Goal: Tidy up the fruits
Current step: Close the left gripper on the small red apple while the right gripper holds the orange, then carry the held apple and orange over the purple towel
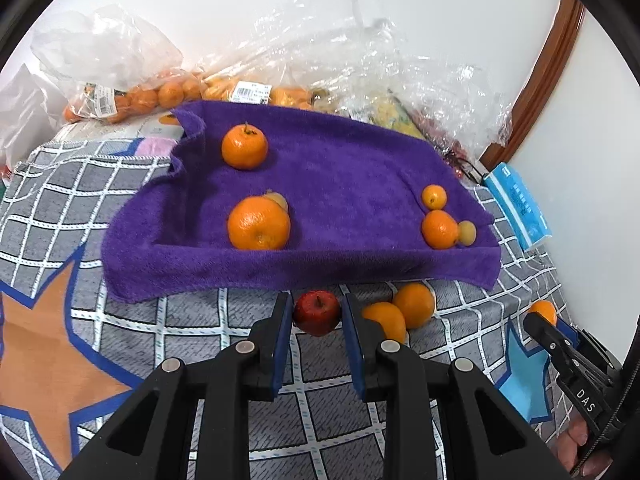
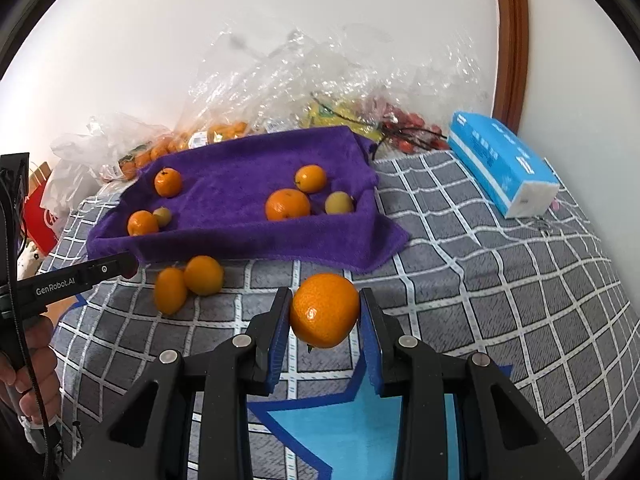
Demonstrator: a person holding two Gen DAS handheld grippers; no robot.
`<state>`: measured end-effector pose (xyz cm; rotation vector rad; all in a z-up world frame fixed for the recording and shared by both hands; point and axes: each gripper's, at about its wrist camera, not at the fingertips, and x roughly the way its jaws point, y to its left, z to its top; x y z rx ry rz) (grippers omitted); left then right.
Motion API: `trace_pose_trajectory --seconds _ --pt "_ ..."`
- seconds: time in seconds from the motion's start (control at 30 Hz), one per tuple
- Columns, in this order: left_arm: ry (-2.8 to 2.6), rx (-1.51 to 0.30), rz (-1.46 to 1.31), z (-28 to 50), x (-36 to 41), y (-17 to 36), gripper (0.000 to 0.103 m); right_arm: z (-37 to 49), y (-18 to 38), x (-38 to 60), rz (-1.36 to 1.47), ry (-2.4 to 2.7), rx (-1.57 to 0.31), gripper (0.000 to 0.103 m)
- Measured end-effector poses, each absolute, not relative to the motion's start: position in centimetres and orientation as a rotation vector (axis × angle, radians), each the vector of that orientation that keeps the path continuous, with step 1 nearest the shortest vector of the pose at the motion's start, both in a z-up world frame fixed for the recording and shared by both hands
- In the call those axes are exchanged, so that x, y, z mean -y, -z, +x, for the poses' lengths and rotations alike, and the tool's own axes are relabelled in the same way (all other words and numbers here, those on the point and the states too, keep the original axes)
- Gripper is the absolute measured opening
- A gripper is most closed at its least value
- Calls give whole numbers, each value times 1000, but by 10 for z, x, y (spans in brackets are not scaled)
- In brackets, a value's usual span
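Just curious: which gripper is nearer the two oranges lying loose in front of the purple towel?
Left. The left gripper, shut on the apple, sits right beside the two oranges; the right gripper, holding another orange, is farther off.

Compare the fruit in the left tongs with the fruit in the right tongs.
The left tongs grip a dark red apple; the right tongs grip an orange. The apple is smaller, its stem upward; the orange's stem end points down. Both are round and clamped between blue pads.
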<state>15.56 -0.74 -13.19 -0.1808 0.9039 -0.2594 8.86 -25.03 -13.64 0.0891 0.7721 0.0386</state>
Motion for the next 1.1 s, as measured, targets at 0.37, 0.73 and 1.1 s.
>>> trace_pose_trajectory --seconds 0.37,0.73,1.1 --pt "253 -857 -211 155 -12 106 24 103 109 229 63 -76 -726 33" --pt "253 -832 -224 170 -28 87 24 128 95 204 47 -116 -718 33" --pt "245 -836 -225 196 -34 83 24 159 96 193 41 -133 -737 33"
